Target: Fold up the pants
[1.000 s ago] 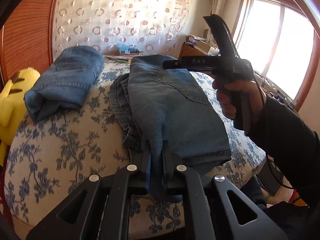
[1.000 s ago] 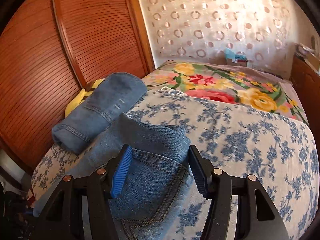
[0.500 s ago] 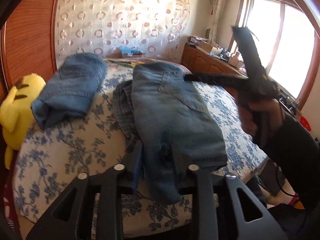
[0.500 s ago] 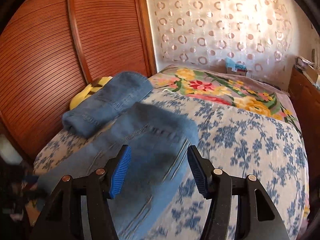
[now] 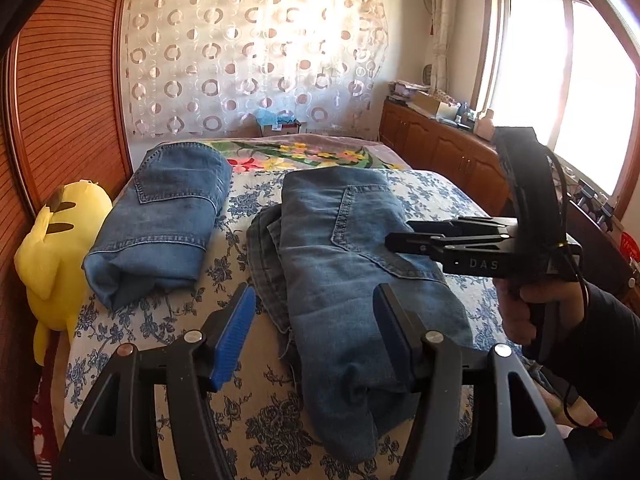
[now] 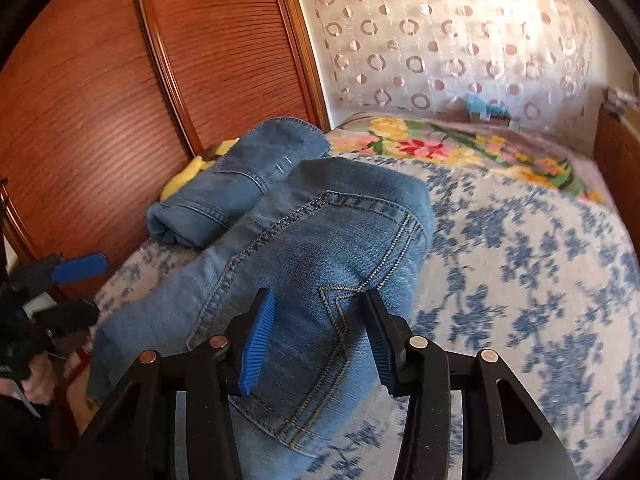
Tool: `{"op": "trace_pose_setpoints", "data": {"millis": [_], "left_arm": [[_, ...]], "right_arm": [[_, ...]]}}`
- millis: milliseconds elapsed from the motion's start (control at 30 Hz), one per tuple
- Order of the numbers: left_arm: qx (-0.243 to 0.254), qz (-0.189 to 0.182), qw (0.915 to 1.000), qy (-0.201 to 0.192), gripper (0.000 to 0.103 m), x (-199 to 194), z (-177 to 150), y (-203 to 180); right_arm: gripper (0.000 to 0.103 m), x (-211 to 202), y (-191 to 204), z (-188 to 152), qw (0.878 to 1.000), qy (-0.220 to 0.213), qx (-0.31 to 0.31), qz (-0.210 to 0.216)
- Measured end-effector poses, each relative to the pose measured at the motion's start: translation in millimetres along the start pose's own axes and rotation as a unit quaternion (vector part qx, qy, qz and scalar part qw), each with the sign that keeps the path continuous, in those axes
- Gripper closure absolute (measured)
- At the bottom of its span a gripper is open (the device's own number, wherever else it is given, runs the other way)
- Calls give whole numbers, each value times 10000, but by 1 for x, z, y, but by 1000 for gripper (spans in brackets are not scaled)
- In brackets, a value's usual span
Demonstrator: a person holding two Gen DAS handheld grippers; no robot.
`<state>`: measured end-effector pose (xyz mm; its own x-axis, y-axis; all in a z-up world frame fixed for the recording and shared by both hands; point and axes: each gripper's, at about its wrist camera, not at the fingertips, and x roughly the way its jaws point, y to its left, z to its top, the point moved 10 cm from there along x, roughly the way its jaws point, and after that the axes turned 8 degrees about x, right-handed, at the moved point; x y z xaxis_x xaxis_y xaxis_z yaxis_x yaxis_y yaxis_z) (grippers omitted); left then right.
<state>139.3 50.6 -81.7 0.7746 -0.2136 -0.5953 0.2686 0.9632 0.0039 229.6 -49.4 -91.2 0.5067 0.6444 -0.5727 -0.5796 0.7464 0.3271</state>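
From where I sit, the pants (image 5: 352, 264) look mostly folded: they lie in a long doubled stack down the middle of the floral bedspread (image 5: 160, 320), back pocket up, with the near end drooping over the bed's edge. A second pair of jeans (image 5: 168, 216), already folded into a compact bundle, sits just beside them toward the wooden wardrobe (image 6: 120, 100), next to a yellow plush toy (image 5: 56, 248). My left gripper (image 5: 316, 340) is opening, its blue pads spread to either side of the near end of the denim and pressing on nothing. My right gripper (image 6: 320, 340) hangs over the pocket end, its jaws closing with cloth showing between them, though not yet pinched as far as I can see (the fabric may simply lie beneath them). I judge at least one more fold is left, since the stack is longer than its finished neighbour and a rumpled layer pokes out along its wardrobe side. The hanging end is cut off behind the left gripper's frame, the layers underneath are hidden, and the right wrist view is smeared toward its right side.
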Motion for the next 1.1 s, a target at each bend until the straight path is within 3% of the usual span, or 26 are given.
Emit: {"op": "trace_pose_setpoints", "data": {"millis": [467, 733, 967, 1100], "left_arm": [[23, 43, 9994, 330, 41, 30, -12, -1], [-42, 33, 9985, 548, 41, 48, -33, 4], [-200, -106, 9984, 523, 40, 52, -38, 5], [-245, -77, 9983, 531, 34, 56, -39, 8]], "right_arm": [[54, 16, 6, -9, 9993, 7, -187, -330], [44, 7, 0, 1, 9973, 9, -351, -652], [42, 2, -1, 4, 9958, -24, -412, -818], [37, 0, -9, 12, 9963, -128, -296, -791]]}}
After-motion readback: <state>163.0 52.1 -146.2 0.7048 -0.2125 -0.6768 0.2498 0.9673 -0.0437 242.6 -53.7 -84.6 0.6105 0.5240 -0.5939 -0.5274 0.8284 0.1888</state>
